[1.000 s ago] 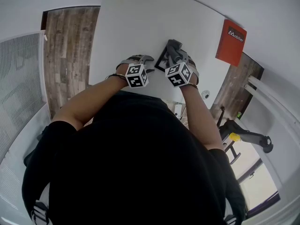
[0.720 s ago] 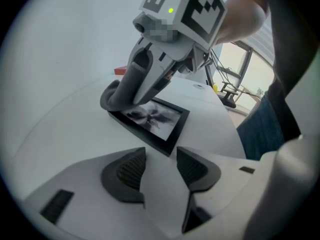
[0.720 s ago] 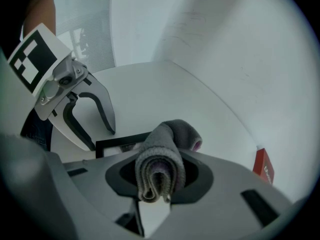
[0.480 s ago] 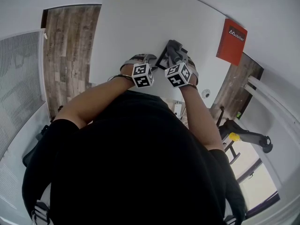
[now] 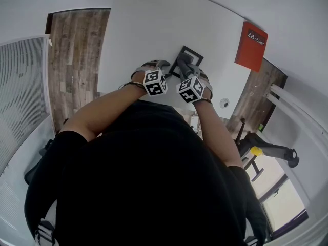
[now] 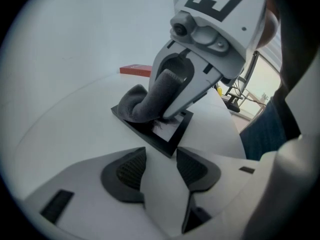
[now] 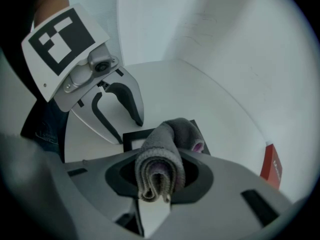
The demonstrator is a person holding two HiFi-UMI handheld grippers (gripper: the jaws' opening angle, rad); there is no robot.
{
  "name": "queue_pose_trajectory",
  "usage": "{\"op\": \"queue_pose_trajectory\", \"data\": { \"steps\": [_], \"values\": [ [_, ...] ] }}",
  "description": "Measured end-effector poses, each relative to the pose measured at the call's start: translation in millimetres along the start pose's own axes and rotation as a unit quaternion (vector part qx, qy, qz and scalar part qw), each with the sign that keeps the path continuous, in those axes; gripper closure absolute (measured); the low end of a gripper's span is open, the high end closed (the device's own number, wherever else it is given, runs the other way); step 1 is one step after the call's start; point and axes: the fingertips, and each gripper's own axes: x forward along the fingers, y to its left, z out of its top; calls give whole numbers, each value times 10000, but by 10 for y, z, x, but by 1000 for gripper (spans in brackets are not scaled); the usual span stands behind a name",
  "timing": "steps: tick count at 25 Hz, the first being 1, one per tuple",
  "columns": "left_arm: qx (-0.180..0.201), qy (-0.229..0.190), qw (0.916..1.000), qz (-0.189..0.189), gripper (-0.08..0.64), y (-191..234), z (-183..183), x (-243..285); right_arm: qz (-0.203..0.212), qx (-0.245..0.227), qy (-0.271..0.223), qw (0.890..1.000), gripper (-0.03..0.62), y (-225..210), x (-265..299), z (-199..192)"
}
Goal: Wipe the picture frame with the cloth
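grey cloth (image 7: pixel 161 161), black picture frame (image 6: pixel 156 132), red book (image 5: pixel 251 45)

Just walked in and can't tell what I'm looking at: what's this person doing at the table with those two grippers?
A person is wiping a black picture frame that lies flat on the white table. The right gripper is clamped on a folded grey cloth and presses its free end onto the frame. The left gripper is open and empty, held just short of the frame's near corner.

The cloth (image 7: pixel 161 160) lies on the picture frame (image 6: pixel 162 140), on the table (image 6: pixel 65 129).
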Motion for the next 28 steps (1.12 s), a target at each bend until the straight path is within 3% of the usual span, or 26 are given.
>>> {"op": "queue_pose_trajectory", "data": {
  "steps": [10, 19, 28],
  "values": [
    [-66, 89, 9999, -62, 359, 0, -7, 3, 753, -273, 42, 9968, 482, 412, -63, -56],
    [-141, 117, 9998, 14, 360, 18, -14, -1, 811, -496, -42, 9955, 479, 457, -75, -52],
    [-109, 118, 9999, 57, 360, 14, -8, 1, 1045, -1042, -297, 9886, 479, 529, -144, -36]
  ]
}}
